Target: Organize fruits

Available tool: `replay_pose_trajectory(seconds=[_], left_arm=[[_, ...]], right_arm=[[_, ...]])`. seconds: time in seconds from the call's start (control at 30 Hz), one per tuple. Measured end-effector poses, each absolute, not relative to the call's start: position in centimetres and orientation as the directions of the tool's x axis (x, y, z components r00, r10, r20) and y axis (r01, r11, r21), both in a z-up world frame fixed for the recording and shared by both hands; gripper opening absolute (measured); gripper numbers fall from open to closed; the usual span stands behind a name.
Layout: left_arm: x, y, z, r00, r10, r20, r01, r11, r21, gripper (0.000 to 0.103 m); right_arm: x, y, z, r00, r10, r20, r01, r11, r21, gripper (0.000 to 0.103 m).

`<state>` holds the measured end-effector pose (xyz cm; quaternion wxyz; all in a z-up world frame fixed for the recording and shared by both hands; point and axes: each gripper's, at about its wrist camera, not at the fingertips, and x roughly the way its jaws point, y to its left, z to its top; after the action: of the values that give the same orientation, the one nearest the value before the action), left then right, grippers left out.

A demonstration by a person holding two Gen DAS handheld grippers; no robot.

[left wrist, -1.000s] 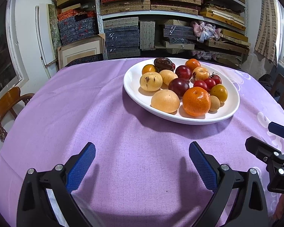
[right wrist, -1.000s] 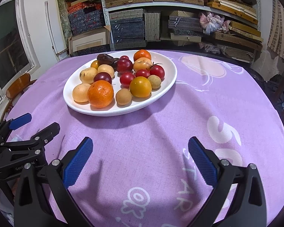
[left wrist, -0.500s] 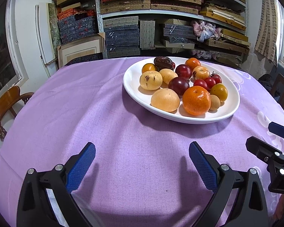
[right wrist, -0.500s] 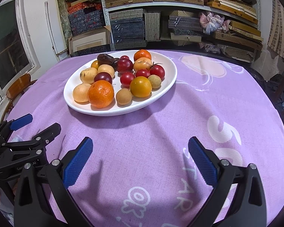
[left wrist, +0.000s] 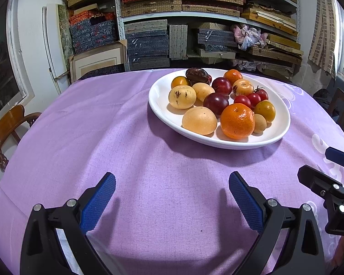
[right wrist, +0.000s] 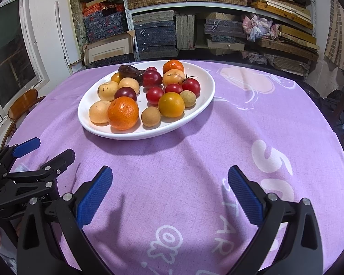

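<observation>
A white oval plate [left wrist: 162,105] heaped with fruit sits on a round surface draped in a purple tablecloth [left wrist: 103,137], while two handheld grippers hover low over the cloth on the near side, well short of the plate. The left gripper [left wrist: 172,199] has its blue-padded fingers [left wrist: 98,202] spread wide apart with nothing between them; the right gripper [right wrist: 169,197] matches it, fingers [right wrist: 245,197] apart and empty over bare cloth. Each tool shows at the edge of the other's view, the pair side by side.

On the plate, a large orange tangerine [left wrist: 237,121] lies at the near rim, touching a pale peach-coloured round fruit [left wrist: 199,120] on its left and a small tan longan [left wrist: 259,123] on its right. Behind them sit two dark red plums [left wrist: 216,101], a speckled yellow fruit [left wrist: 182,97], several small red tomatoes [left wrist: 242,101], a yellow-orange tomato [left wrist: 265,111], and, at the far rim, a second tangerine [left wrist: 233,77] and a dark brown wrinkled fruit [left wrist: 196,75]. In the right wrist view a second longan [right wrist: 188,98] shows beside the yellow-orange tomato.

White cartoon print marks the cloth's right side [right wrist: 273,158]. Behind the surface, metal shelves [left wrist: 195,16] hold stacked woven and fabric-covered boxes; a wooden chair [left wrist: 6,123] stands at the left.
</observation>
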<state>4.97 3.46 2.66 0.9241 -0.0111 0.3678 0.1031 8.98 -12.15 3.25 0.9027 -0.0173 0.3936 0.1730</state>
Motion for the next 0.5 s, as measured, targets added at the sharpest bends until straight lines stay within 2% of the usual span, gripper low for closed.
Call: replay_pose_trajectory(seconds=[0.5], left_arm=[[5.71,3.45,1.74,0.658,0.143,-0.739,-0.178,0.984,0.031,0.100]], right_arm=[[8.81,-12.20,3.21,0.627,0.299,-0.720,-0.324,0.940,0.108,0.099]])
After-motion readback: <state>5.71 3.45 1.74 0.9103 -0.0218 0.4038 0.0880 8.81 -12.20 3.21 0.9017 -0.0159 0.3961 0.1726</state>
